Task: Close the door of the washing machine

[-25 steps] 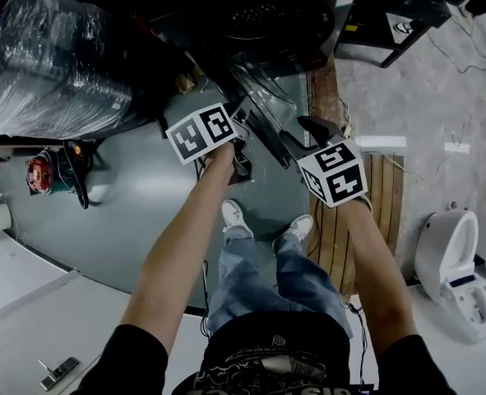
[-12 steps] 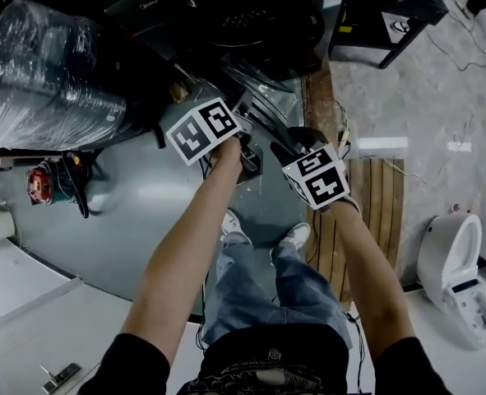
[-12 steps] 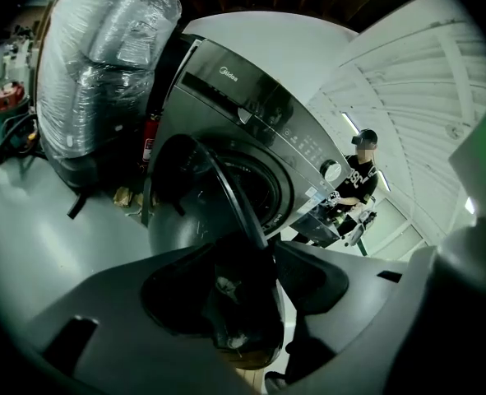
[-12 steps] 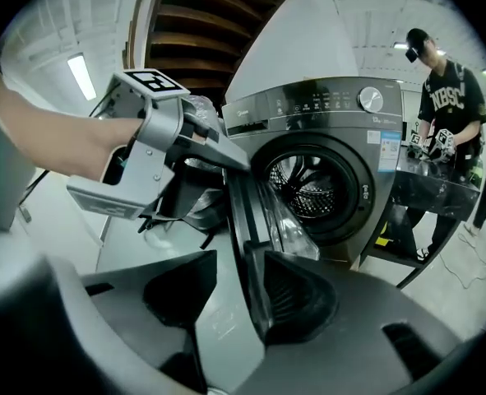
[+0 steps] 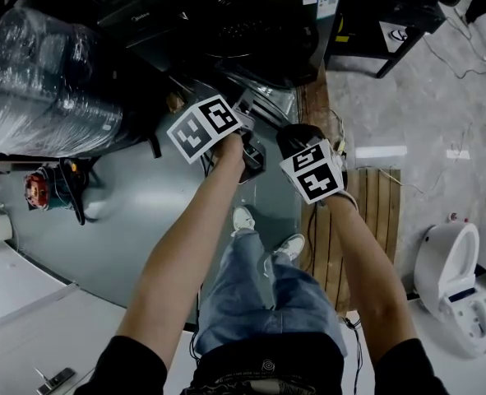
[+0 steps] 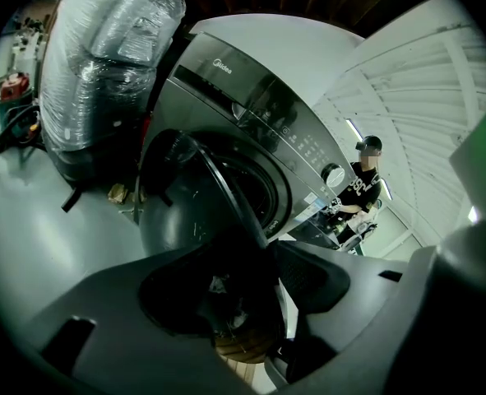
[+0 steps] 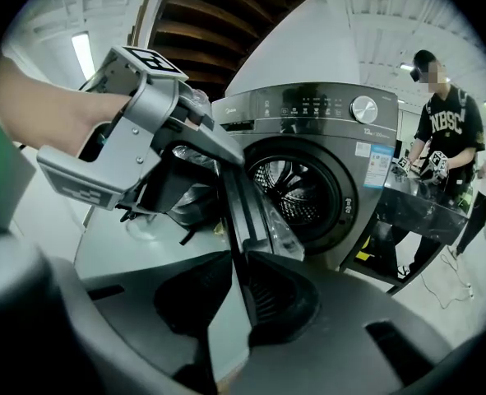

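A dark front-loading washing machine (image 5: 259, 23) stands at the top of the head view, its round door (image 5: 269, 99) swung out toward me. In the right gripper view the door (image 7: 243, 196) is edge-on. Its rim runs down between my right gripper's (image 7: 236, 303) jaws, which are closing and pinch it. The drum (image 7: 296, 189) shows behind. My left gripper (image 6: 243, 303) is on the door's other side. Its jaws are opening, and the door (image 6: 185, 196) rim passes between them untouched. From above, the left gripper (image 5: 244, 113) and right gripper (image 5: 295, 138) flank the door.
A plastic-wrapped appliance (image 5: 45, 81) stands left of the machine, with a red tool (image 5: 41, 188) on the floor below it. A wooden pallet (image 5: 374, 212) and a toilet (image 5: 452, 278) lie to the right. A person (image 7: 448, 138) stands by a black table (image 7: 423, 208).
Both grippers moved up the head view toward the machine, and my feet stepped forward. The right gripper slid left onto the door's edge. The door swung closer to the machine.
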Demonstrator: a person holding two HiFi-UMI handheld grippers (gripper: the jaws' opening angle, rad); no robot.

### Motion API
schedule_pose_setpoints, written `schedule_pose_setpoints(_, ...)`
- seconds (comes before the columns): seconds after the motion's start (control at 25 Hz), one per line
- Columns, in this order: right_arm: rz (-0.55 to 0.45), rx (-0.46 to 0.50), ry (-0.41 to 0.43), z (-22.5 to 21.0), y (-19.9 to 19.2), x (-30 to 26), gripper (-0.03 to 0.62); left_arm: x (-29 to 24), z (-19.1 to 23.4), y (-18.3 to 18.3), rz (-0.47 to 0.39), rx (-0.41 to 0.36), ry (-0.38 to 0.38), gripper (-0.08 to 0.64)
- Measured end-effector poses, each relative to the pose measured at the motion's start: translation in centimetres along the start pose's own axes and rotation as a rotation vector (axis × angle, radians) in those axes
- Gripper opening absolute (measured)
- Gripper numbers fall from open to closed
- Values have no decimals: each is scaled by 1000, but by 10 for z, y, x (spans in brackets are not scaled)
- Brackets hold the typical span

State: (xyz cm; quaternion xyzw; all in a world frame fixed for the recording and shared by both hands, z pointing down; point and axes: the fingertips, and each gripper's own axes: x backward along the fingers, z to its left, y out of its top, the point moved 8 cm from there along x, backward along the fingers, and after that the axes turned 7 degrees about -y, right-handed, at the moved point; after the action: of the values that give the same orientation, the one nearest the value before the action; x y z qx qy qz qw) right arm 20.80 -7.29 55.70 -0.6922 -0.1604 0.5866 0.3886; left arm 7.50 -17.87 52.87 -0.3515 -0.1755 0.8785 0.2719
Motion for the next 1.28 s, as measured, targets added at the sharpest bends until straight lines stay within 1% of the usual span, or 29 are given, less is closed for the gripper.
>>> schedule_pose_setpoints(0.04,10,4,0,-4,2,-2,69,-5,0,0,-3,16,-17,258)
schedule_pose_setpoints(0.08,21,6,0,-9,4,-4,69,-8,-1,0,-6,26,-17,259)
schedule_pose_setpoints(0.2,44,10,-3,-25,9,-9,73,-8,-12,3,-25,12,32,261)
schedule_pose_setpoints(0.24,43,9,-10,-31,10,-11,75,-10,-15,4,-30,9,33,262)
schedule_pose_setpoints(0.36,19,-7,-35,-52,17,-19,80,-23,-20,9,-39,21,21,264)
schedule_pose_setpoints(0.48,17,-6,-26,-68,20,-24,83,-31,-24,10,-52,44,24,267)
schedule_pose_setpoints(0.84,7,45,-39,-110,38,-42,91,-61,-38,23,-58,86,14,275)
schedule_pose_setpoints(1.12,-8,70,-47,-142,58,-58,98,-82,-46,37,-50,78,-17,276)
schedule_pose_setpoints(1.2,-6,84,-41,-151,64,-64,98,-89,-47,41,-50,100,-19,276)
schedule_pose_setpoints(1.28,-3,104,-37,-159,69,-69,99,-96,-47,44,-50,139,-28,279)
